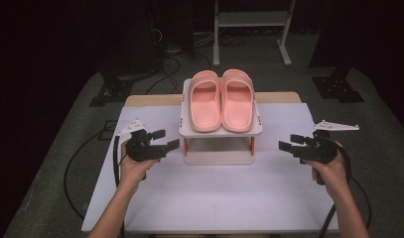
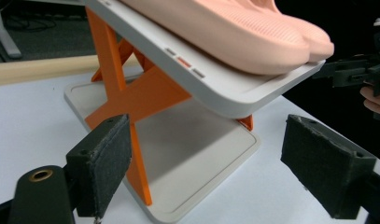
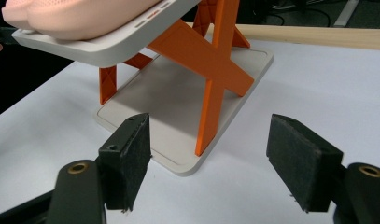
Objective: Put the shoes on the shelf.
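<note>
A pair of pink slippers (image 1: pixel 221 99) lies side by side on the top shelf of a small white two-tier rack (image 1: pixel 255 130) with orange cross legs (image 2: pixel 131 93), mid-table. My left gripper (image 1: pixel 166 139) hovers left of the rack, open, with nothing between its jaws. My right gripper (image 1: pixel 291 142) hovers right of the rack, also open and holding nothing. In the left gripper view the slippers (image 2: pixel 234 28) rest on the tilted shelf (image 2: pixel 211 88) above the left gripper (image 2: pixel 225 172). The right gripper view shows the right gripper (image 3: pixel 208 163) before the rack's base plate (image 3: pixel 169 93) and an orange leg (image 3: pixel 215 70).
The rack stands on a white table top (image 1: pixel 214 193) with a wooden strip (image 1: pixel 150 99) along its far edge. Black cables (image 1: pixel 75 163) trail from both grippers onto the grey floor. A metal stand (image 1: pixel 249 29) and dark equipment bases sit beyond the table.
</note>
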Demonstrator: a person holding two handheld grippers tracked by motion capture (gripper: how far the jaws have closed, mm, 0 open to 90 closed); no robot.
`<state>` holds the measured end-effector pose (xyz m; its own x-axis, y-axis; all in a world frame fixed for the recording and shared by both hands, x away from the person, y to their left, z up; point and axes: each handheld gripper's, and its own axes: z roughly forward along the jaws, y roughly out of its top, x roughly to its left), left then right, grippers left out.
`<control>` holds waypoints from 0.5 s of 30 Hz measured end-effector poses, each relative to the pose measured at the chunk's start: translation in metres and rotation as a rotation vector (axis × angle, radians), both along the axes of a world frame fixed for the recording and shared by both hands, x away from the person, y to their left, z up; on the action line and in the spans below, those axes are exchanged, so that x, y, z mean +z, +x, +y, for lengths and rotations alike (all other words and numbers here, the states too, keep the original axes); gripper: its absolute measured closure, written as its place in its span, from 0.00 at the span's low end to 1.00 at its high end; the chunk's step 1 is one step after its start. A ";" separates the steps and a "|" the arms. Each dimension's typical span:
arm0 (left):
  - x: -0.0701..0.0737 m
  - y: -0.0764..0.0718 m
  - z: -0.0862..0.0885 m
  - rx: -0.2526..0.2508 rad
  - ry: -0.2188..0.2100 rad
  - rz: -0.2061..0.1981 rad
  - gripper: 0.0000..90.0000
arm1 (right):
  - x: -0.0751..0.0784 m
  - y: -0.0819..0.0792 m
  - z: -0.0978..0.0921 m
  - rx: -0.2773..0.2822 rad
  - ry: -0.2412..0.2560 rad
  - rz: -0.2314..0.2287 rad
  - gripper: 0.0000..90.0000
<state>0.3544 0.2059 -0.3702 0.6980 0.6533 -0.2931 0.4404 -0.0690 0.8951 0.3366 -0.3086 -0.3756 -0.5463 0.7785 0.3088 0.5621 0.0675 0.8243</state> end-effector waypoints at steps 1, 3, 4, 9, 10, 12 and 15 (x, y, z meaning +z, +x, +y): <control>-0.001 0.000 0.001 0.000 0.002 0.002 0.17 | -0.001 0.000 -0.001 0.000 0.001 -0.003 0.33; -0.004 -0.001 0.001 0.002 -0.007 0.005 0.17 | -0.003 -0.001 -0.002 -0.003 0.003 0.000 0.33; -0.005 -0.001 0.002 0.005 -0.005 0.005 0.17 | -0.004 -0.002 -0.002 -0.003 0.002 0.002 0.33; -0.010 -0.003 0.003 0.007 -0.003 0.013 0.16 | -0.011 -0.005 -0.004 -0.002 -0.002 0.003 0.33; -0.011 -0.003 0.003 0.006 -0.003 0.014 0.16 | -0.011 -0.005 -0.004 -0.002 -0.002 0.003 0.33; -0.013 -0.004 0.003 0.005 0.000 0.013 0.16 | -0.013 -0.006 -0.004 -0.001 -0.008 0.009 0.33; -0.017 -0.006 0.004 0.003 -0.003 0.010 0.16 | -0.015 -0.008 -0.004 0.004 -0.012 0.011 0.33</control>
<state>0.3481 0.2099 -0.3868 0.6933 0.6545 -0.3015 0.4492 -0.0654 0.8910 0.3288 -0.3129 -0.3910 -0.5464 0.7799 0.3054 0.5706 0.0796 0.8174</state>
